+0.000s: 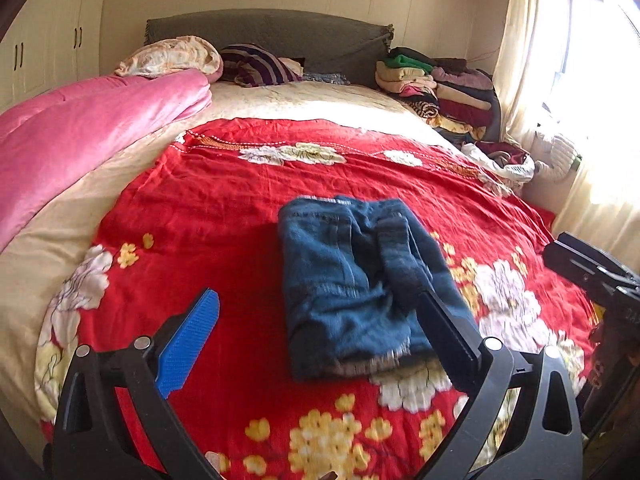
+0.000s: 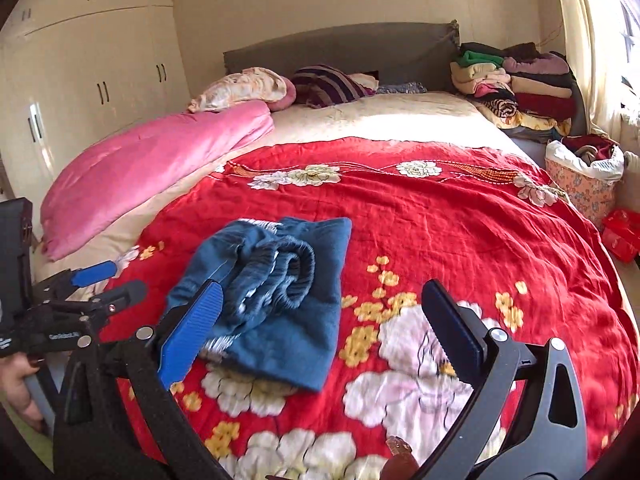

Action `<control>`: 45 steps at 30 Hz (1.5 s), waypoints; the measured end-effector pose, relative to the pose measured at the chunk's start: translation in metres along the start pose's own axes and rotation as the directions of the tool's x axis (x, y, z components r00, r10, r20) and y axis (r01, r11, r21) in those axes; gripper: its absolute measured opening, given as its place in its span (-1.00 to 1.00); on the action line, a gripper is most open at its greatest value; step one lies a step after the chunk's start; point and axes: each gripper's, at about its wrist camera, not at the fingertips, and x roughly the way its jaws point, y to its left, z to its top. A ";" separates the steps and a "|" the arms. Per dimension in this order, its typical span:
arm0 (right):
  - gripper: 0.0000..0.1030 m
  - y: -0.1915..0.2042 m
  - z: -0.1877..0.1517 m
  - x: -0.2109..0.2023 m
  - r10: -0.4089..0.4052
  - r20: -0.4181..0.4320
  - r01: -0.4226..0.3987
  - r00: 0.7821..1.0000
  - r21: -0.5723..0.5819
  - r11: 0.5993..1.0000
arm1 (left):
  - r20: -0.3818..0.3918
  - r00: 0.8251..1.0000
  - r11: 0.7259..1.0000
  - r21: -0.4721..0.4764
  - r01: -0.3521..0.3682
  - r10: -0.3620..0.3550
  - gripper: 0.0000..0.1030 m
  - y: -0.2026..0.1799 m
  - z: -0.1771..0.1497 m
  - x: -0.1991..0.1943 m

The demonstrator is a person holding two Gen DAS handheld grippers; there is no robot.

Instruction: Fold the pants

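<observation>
On the red bedspread, middle near its front edge, the folded jeans look soft but hefty, best pinched at the thick waistband, and the left gripper and right gripper both gape wide, holding nothing.

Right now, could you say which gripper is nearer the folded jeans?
The left gripper, narrowly: jeans lie straight ahead of it; the right gripper is off to their side.
</observation>
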 end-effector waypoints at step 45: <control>0.83 0.014 -0.102 -0.023 -0.046 -0.120 0.043 0.992 -0.028 0.999 | -0.091 0.995 1.000 0.011 -0.025 0.026 0.91 -0.004 -0.093 -0.021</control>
